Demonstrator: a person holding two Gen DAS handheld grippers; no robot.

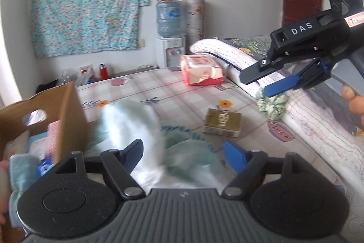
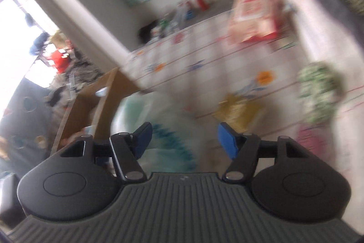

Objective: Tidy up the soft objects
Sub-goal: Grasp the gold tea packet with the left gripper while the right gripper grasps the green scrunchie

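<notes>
So on the far left we've got a cardboard box [image 1: 68,115] sitting on the bed, cutout handle in its wall, with a pink checked cloth [image 1: 53,138] and a light blue towel [image 1: 21,165] stuffed in its near end. Just right of the box is a pale mint and white fluffy cloth [image 1: 136,126], bunched up on the floral bedsheet [image 1: 182,92] and leaning toward the box wall; it's smeared in both views, so we can't really say if it's resting or mid-air. Our left gripper [image 1: 184,153] is right over it with its jaws spread wide, nothing pinched, the cloth showing in the gap but the blue pads off it. Moving right, there's a gold box [image 1: 223,123] lying flat on the sheet, and behind it a red-and-pink plastic pack [image 1: 201,70] near a folded white striped quilt [image 1: 227,51]. A little green-and-white patterned bundle [image 1: 270,104] sits tucked against the quilt's edge. Far right, our right gripper [image 1: 259,84] hangs above that bundle, jaws parted and empty, with fingertips [image 1: 349,92] of the hand holding it at the frame edge. Back wall has a floral sheet [image 1: 91,3] hung up and a water dispenser [image 1: 169,38].
</notes>
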